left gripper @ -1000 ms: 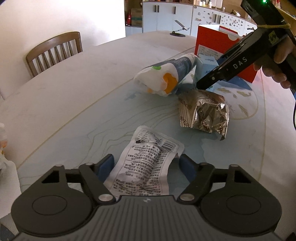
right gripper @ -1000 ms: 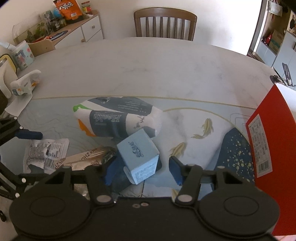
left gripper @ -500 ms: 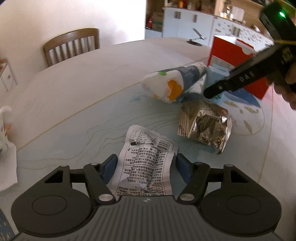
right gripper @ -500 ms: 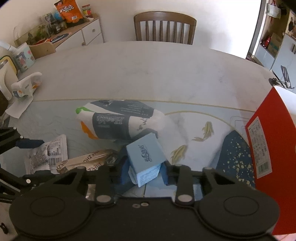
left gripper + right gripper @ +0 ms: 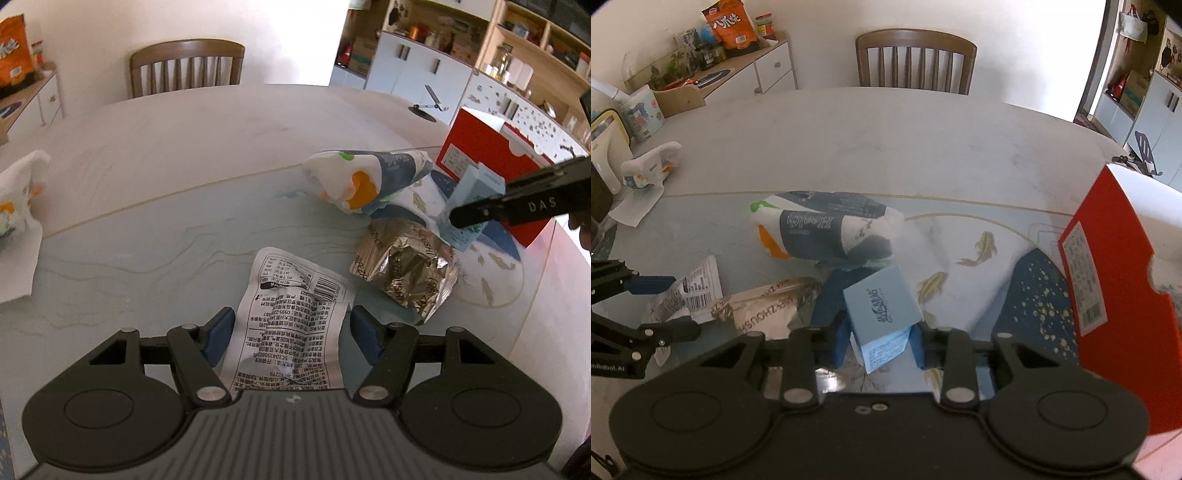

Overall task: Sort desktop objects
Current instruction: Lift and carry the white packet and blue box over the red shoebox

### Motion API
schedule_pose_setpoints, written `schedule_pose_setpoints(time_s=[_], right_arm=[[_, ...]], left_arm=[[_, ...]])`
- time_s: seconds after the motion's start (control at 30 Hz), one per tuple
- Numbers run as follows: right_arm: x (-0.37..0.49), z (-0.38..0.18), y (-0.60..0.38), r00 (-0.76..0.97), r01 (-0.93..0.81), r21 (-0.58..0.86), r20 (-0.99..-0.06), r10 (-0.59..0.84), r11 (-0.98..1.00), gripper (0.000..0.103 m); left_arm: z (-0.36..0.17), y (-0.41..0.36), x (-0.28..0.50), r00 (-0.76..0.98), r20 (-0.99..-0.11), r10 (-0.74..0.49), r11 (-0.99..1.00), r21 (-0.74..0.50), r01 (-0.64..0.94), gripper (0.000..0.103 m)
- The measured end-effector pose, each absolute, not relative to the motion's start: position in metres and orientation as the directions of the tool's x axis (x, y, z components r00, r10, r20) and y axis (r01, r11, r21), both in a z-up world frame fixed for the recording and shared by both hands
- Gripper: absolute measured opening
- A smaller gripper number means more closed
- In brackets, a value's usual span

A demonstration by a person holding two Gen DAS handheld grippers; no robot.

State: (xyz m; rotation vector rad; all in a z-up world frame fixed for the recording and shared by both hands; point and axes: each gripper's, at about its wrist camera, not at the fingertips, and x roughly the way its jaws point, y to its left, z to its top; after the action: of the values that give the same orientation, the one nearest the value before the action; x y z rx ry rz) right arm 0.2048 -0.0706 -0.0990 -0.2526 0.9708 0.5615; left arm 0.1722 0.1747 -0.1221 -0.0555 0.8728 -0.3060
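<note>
My left gripper [image 5: 293,338] is shut on a white printed sachet [image 5: 291,325], with a blue pad against each long edge, and the sachet buckles between them. In the right wrist view the left gripper [image 5: 659,306] shows at the left edge with the sachet [image 5: 698,288] in it. My right gripper [image 5: 881,332] is shut on a small light blue box [image 5: 881,306], which sits tilted between the pads. From the left wrist view the right gripper's black finger [image 5: 480,212] crosses that box [image 5: 476,184]. A crumpled foil bag [image 5: 406,273] and a soft tissue pack [image 5: 362,177] lie between the two grippers.
A tall red box [image 5: 1108,295] stands at the right on the fish-patterned mat [image 5: 960,236]. A wooden chair [image 5: 916,59] is at the table's far side. White tissue items [image 5: 650,166] lie at the far left, and a phone stand [image 5: 424,107] sits at the back.
Both pairs of jaws have closed in, the left on the sachet and the right on the blue box. The left gripper rolled, and the right one shifted slightly with the box.
</note>
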Motion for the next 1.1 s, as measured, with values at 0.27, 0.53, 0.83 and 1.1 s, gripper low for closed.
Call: schedule_pose_setpoints(time_s=[0.27,0.53,0.83,1.1], right_arm=[[0.191,-0.090,-0.085,0.427,-0.555,0.060,-0.836,0.346,0.830,0.032],[0.176,-0.077,-0.099,0.416,-0.567,0.085,-0.829,0.373,0.820,0.032],[0.161,-0.061,-0.118,0.397,-0.592,0.121,-0.817,0.419,0.797,0.032],[0.153,-0.047,-0.142,0.379,-0.614,0.150,-0.805,0.456,0.775,0.032]], left_arm=[[-0.109,0.171,0.157,0.612,-0.736,-0.291,0.957,-0.215,0.197,0.068],[-0.097,0.159,0.142,0.624,-0.722,-0.300,0.953,-0.253,0.165,0.068],[-0.081,0.139,0.126,0.638,-0.709,-0.301,0.951,-0.274,0.144,0.068],[-0.062,0.107,0.115,0.655,-0.702,-0.279,0.956,-0.267,0.122,0.068]])
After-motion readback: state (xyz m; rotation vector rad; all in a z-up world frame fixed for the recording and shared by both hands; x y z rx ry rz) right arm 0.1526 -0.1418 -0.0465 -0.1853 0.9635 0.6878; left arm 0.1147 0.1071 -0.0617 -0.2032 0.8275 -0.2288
